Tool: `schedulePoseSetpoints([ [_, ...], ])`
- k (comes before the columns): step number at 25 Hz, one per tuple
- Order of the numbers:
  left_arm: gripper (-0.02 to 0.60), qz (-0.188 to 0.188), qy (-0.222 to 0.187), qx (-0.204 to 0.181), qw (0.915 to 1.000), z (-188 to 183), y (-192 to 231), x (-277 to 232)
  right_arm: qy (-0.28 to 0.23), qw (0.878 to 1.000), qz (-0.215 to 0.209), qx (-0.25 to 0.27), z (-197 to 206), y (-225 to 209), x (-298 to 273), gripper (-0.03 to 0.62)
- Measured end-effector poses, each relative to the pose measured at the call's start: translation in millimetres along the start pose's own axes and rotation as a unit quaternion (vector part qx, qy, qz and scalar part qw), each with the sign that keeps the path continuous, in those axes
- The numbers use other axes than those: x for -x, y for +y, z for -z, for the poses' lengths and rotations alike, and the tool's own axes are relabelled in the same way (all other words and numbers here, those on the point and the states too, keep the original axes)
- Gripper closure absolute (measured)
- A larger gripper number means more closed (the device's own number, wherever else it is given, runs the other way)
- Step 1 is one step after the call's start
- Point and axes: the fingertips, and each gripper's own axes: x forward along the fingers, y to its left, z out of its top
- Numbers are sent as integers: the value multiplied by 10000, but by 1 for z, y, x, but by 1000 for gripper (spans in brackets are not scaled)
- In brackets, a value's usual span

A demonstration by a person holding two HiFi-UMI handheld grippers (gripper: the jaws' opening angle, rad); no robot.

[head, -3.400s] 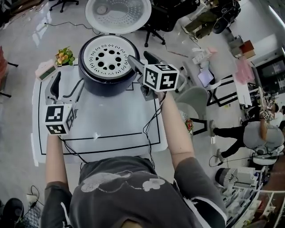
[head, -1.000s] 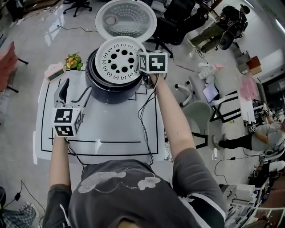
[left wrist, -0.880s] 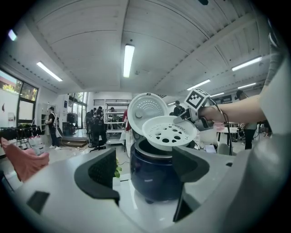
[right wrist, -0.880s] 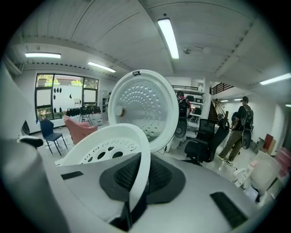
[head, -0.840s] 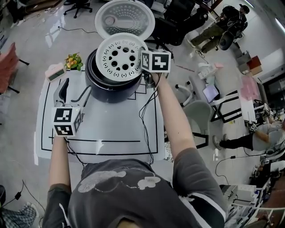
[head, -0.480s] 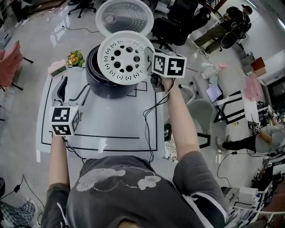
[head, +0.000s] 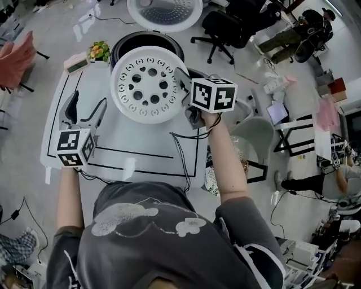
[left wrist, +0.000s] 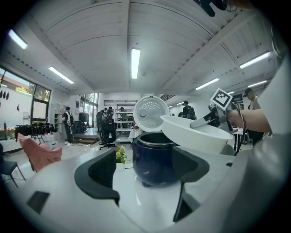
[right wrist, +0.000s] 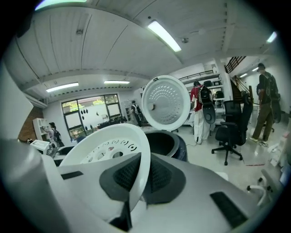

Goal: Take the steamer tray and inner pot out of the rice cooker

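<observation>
The white steamer tray, round with many holes, hangs in the air over the table, in front of the rice cooker. My right gripper is shut on the tray's right rim. The dark cooker stands at the table's far edge with its lid swung open; the inner pot sits inside it. My left gripper is open over the table's left side, empty; in its own view the cooker stands ahead between its jaws and the tray floats to the right.
The white table carries black outline markings. A small flower pot and a pale box sit at the far left corner. Office chairs, a grey chair and people stand around on the floor.
The steamer tray has been lifted out of the cooker by my right gripper and carried towards me, over the table. My left gripper has drifted a little along the table's left side.
</observation>
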Motion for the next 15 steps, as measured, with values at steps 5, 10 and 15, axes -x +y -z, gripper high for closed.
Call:
schedulePoseSetpoints([
  [5,193,-529,178,130,9984,21,14,31,348,9982,-447,174,42,38,-12,549],
  [10,193,-1191,356,288,9918,46,39,72,642,9930,-929,358,75,74,-30,549],
  [15,193,-1567,501,386,9856,62,54,110,995,9833,-1368,677,106,120,-59,549],
])
